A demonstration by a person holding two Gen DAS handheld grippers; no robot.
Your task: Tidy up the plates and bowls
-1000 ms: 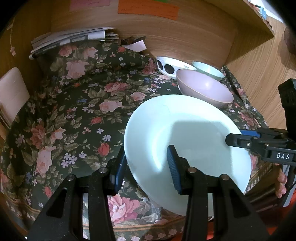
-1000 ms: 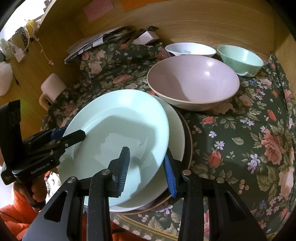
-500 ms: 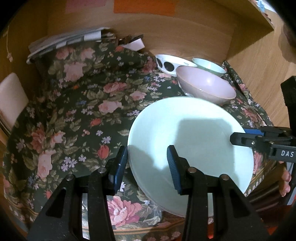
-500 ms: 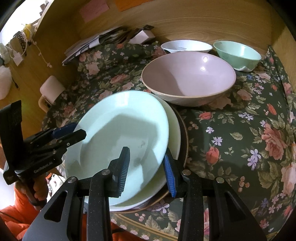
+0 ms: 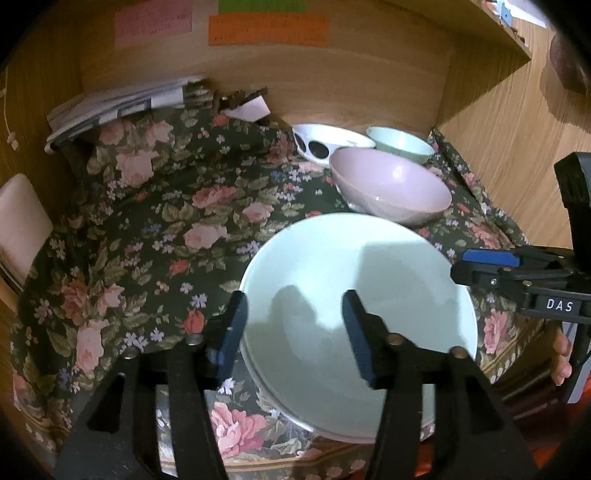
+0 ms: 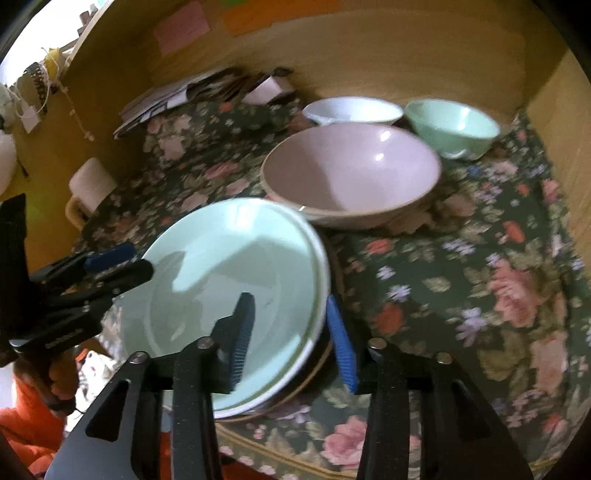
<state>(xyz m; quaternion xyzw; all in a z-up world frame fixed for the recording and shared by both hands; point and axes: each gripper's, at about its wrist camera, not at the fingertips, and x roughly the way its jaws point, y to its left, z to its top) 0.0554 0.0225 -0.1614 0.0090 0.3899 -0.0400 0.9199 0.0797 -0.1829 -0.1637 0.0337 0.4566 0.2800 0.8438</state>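
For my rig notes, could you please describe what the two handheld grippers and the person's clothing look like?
Both are black, two-fingered clamps with blue ribbed pads and silver rivets. The left gripper shows small white lettering along its side in the right wrist view; the right gripper carries a white "DAS" label in the left wrist view. An orange sleeve shows at the left hand. No cables clearly visible.

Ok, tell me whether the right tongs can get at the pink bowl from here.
Probably yes: the right tongs, just opening, straddle the mint plate's rim; the pink bowl sits just beyond, nothing between.

A home desk nook is showing: floral cloth (image 5: 155, 229) covering the surface, bowls (image 6: 351, 173) sitting on it, paper notes (image 5: 266, 27) hanging on wood panelling.
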